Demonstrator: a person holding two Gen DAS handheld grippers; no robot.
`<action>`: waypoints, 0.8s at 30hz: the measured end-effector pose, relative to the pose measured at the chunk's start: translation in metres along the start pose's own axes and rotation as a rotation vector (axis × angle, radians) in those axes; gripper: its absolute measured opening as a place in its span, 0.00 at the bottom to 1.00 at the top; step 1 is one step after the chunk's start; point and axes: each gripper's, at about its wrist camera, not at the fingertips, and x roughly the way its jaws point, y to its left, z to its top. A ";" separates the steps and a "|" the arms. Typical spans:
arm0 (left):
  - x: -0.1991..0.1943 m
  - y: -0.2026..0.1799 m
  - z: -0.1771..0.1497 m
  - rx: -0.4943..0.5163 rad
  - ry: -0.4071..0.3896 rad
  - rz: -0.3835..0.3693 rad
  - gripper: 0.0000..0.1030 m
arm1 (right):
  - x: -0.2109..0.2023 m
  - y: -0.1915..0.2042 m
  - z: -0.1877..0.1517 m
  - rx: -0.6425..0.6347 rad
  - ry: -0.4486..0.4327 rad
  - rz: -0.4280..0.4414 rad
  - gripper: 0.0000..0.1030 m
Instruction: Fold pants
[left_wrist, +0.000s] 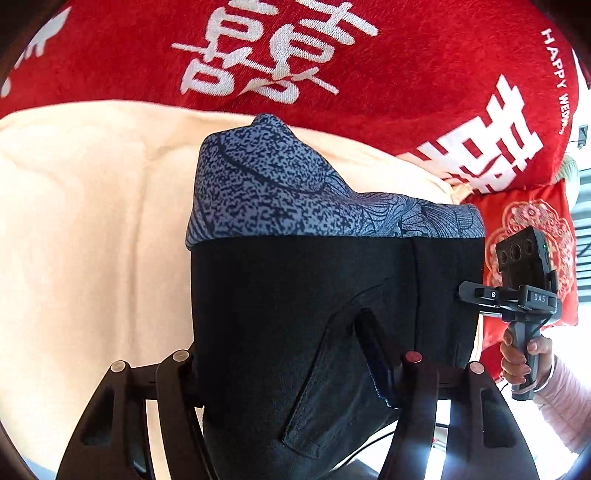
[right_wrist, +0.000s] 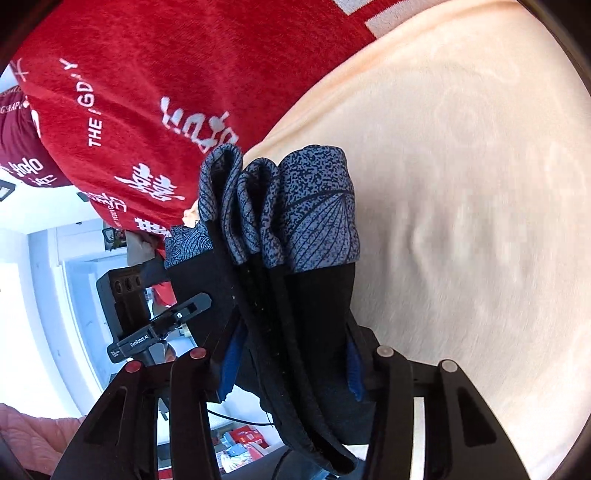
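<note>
Closest to the left wrist camera, the left gripper (left_wrist: 295, 373) has its black fingers (left_wrist: 373, 343) pressed into the black pants (left_wrist: 295, 295), clamped on a fold of the cloth near a seamed pocket. The pants hang lifted above a cream blanket (left_wrist: 81, 221), with their blue speckled cuff band (left_wrist: 288, 195) at the far end, sagging toward the bed. At the pants' right edge the right gripper (left_wrist: 476, 291) grips the fabric, held by the person's hand (left_wrist: 524, 354).

In the right wrist view, the right gripper (right_wrist: 291, 354) is closed on a bunched stack of pant layers, its blue-padded fingers (right_wrist: 354, 369) squeezing the black cloth from both sides. The cuff band (right_wrist: 314, 210) is gathered in several folds ahead of it. The left gripper (right_wrist: 192, 306) meets the pants' left edge.

A red blanket (left_wrist: 369, 74) with white lettering borders the cream blanket on the far side; the cream surface spreads wide and bare to the left in the left wrist view and to the right in the right wrist view.
</note>
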 end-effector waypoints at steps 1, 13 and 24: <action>-0.003 -0.001 -0.005 0.002 0.004 0.000 0.64 | 0.001 0.002 -0.007 0.008 -0.003 0.004 0.49; 0.002 0.057 -0.074 -0.049 0.047 0.091 0.79 | 0.054 -0.011 -0.065 0.059 -0.033 -0.112 0.58; -0.010 0.061 -0.083 -0.023 -0.011 0.242 0.95 | 0.032 0.002 -0.090 0.064 -0.135 -0.421 0.82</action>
